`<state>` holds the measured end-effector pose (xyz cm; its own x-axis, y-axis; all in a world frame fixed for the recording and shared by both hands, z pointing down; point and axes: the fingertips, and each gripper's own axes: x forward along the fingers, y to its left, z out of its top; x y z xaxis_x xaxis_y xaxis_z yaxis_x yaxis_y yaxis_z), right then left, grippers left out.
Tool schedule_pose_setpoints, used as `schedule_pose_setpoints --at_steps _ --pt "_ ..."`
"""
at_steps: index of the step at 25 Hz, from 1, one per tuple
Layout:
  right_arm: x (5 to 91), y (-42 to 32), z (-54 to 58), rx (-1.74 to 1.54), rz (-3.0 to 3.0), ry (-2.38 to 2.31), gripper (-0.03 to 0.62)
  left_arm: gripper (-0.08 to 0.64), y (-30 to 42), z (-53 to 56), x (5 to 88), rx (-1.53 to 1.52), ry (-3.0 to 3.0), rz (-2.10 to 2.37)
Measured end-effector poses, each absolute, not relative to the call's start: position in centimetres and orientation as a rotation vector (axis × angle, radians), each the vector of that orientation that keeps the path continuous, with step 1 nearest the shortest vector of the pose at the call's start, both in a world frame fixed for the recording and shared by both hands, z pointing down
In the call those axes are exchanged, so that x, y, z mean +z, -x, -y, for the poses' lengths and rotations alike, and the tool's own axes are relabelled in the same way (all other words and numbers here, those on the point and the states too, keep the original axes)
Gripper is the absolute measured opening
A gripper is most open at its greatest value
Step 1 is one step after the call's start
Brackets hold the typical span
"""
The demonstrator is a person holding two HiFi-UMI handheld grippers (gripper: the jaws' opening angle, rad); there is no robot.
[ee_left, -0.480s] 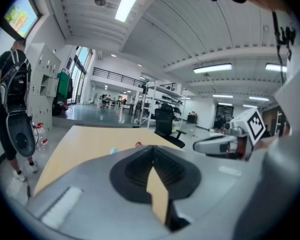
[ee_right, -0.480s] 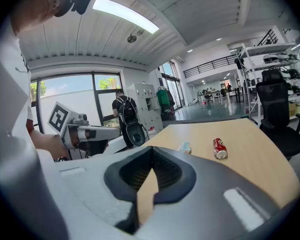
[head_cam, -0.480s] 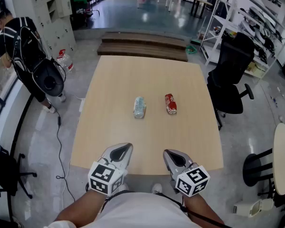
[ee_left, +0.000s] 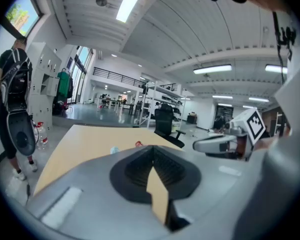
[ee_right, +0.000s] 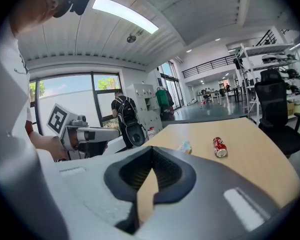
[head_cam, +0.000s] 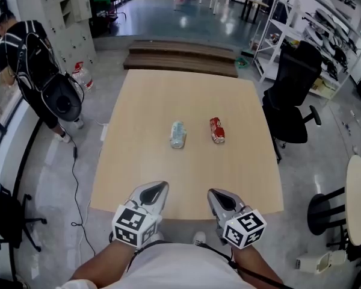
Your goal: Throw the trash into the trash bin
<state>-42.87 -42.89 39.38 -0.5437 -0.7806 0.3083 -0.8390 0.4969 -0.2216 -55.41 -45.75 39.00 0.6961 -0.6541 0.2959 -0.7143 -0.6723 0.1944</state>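
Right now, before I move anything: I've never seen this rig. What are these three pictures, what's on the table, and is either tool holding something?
No robot arm here: a person holds a two-jaw gripper in each hand. The top-down picture comes from a camera on the person's head; in it the left gripper and right gripper hover at the near edge of the wooden table. The other two pictures come from cameras riding on each gripper, looking along its jaws. On the table lie a crumpled clear plastic bottle and, to its right, a crushed red soda can, apart from each other. Both grippers are shut and empty.
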Motion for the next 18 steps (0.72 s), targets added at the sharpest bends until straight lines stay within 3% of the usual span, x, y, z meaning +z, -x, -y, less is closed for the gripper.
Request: schedule_pose_setpoints --at_steps 18 --pt "39.9 45.3 42.6 0.516 2.519 -1.420 0.002 0.008 57.6 45.1 39.3 0.278 -2.635 1.038"
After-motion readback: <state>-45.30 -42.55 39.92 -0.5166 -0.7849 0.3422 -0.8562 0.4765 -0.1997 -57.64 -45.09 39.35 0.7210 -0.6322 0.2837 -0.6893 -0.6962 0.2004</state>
